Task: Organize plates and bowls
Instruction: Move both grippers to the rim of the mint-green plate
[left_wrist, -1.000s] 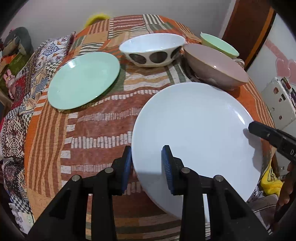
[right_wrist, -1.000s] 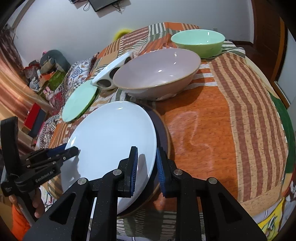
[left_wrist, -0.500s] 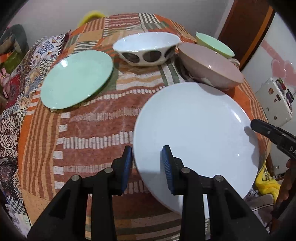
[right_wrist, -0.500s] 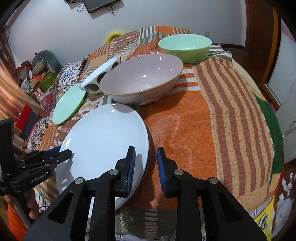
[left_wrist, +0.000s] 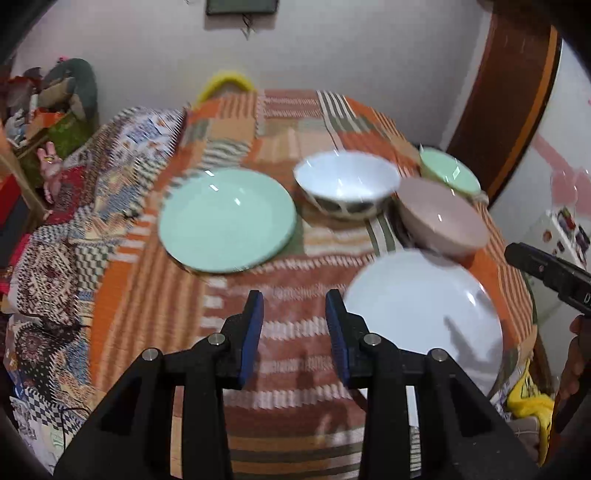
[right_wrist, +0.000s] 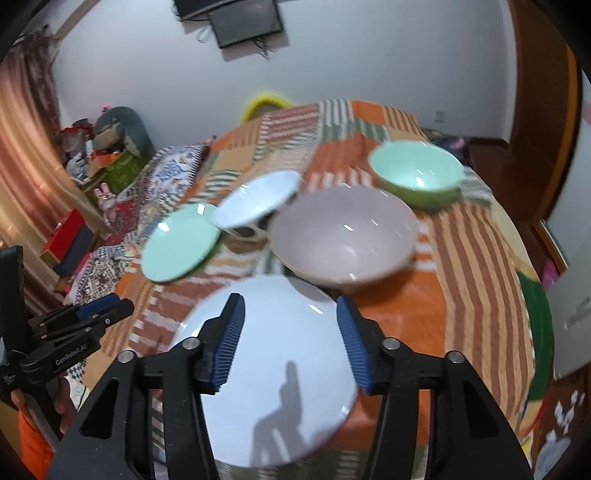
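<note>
Presently, the left gripper (left_wrist: 294, 325) hangs above the patterned tablecloth (left_wrist: 147, 295) with its jaws parted and nothing between them; only cloth shows in the gap. The white plate (left_wrist: 421, 306) lies flat on the cloth at about 3 o'clock of those fingertips, just beside the right-hand finger but apart from it. The green plate (left_wrist: 227, 219) lies at 11 o'clock, well apart from the white one. The patterned bowl (left_wrist: 347, 184) sits at 1 o'clock, the pink bowl (left_wrist: 443, 218) at 2 o'clock near the white plate's far rim, and the green bowl (left_wrist: 448, 171) beyond that, near the cloth's far edge. Both views are motion-blurred.

In the right wrist view, the right gripper (right_wrist: 291, 332) is held over the white plate (right_wrist: 266, 369) with its jaws wide apart, gripping nothing; its shadow falls on the plate's face. The pink bowl (right_wrist: 343, 236) stands at 12 o'clock, close to the plate's far rim; whether they touch cannot be told. The green bowl (right_wrist: 417, 175) is at 1 o'clock, the patterned bowl (right_wrist: 256, 201) and green plate (right_wrist: 179, 242) at 11 and 10 o'clock. The left gripper (right_wrist: 103, 310) shows at 9 o'clock, off the plate. A wall screen (right_wrist: 243, 22) hangs behind, and cluttered boxes (right_wrist: 110, 166) stand past the cloth's left edge.
</note>
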